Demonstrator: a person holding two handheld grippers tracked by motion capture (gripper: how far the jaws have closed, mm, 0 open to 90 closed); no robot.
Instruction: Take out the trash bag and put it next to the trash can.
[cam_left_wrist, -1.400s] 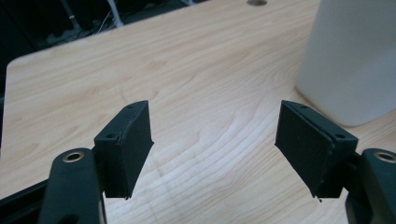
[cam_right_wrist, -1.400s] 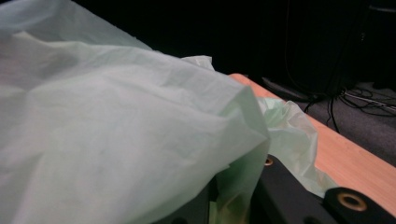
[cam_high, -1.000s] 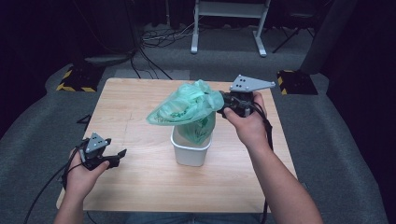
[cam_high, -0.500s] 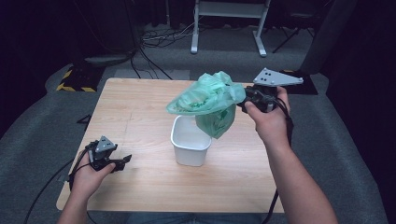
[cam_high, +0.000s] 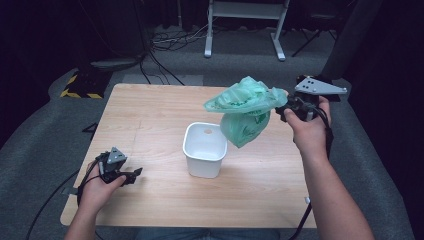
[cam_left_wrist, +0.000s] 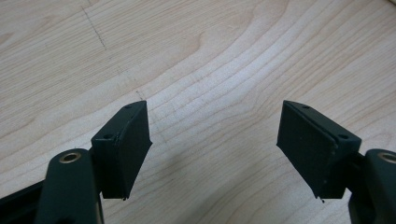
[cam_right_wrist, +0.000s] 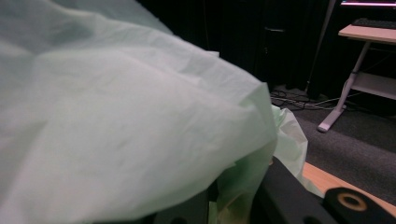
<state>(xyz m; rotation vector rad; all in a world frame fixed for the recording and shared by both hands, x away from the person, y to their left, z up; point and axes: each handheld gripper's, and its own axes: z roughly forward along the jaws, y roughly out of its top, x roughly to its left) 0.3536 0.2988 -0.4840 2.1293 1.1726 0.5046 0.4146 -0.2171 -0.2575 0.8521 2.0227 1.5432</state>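
Green bag (cam_right_wrist: 121, 116) blankets right gripper view, hiding the pinch; right claw (cam_high: 280, 111) clamped on bag, held above table (cam_high: 150, 115), right of white tub (cam_high: 204, 150). Left claw (cam_left_wrist: 215, 149) open, empty, over pale woodgrain. Dark room, grey carpet.

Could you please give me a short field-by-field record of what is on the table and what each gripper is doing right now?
surface: wooden table
container: white plastic bin, upright, mid-table
held item: green plastic bag, lifted clear, up and right of the bin
right gripper: shut on the bag's edge
left gripper: open, nothing between its jaws, low over the table's near left corner
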